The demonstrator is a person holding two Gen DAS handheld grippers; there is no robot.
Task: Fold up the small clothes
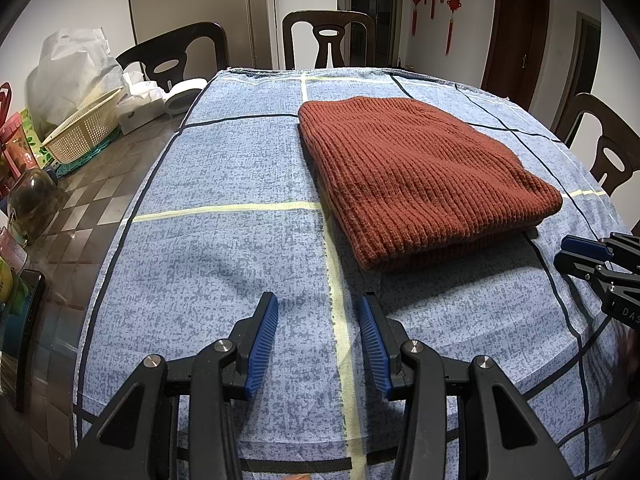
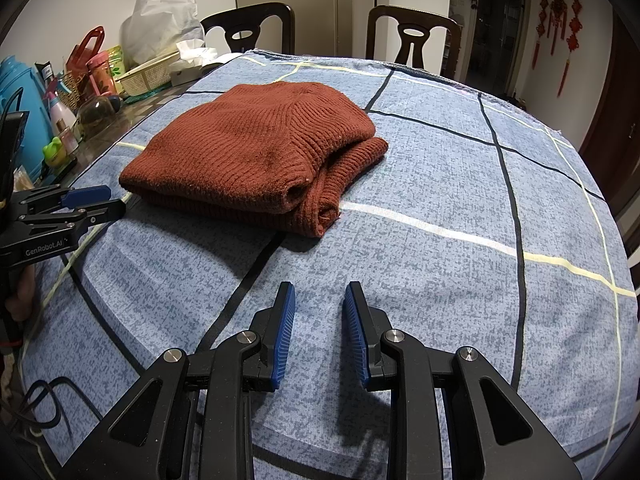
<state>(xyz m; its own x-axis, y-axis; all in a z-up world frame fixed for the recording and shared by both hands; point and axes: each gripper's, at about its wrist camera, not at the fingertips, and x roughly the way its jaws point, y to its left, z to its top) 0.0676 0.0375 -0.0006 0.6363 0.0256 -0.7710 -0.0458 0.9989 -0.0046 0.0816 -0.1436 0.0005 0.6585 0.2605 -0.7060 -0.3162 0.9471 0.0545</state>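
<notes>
A rust-red ribbed knit sweater (image 1: 420, 176) lies folded into a thick rectangle on the blue checked tablecloth (image 1: 240, 248). In the right wrist view the same sweater (image 2: 256, 152) shows its stacked layers at the near right corner. My left gripper (image 1: 318, 300) hovers open over the cloth, short of the sweater's near left corner, nothing between its blue pads. My right gripper (image 2: 320, 290) is also open and empty, in front of the sweater. Each gripper appears in the other's view: the right gripper (image 1: 568, 250) at the right edge, the left gripper (image 2: 106, 200) at the left edge.
Clutter lines the table's left side: a cream basket (image 1: 86, 130), a white bag (image 1: 72, 68), a tissue box (image 1: 138, 110), a glass jar (image 1: 32, 204), bottles (image 2: 60, 116). Dark wooden chairs (image 1: 328, 38) stand around the table. A cable (image 2: 44, 400) trails at the near left.
</notes>
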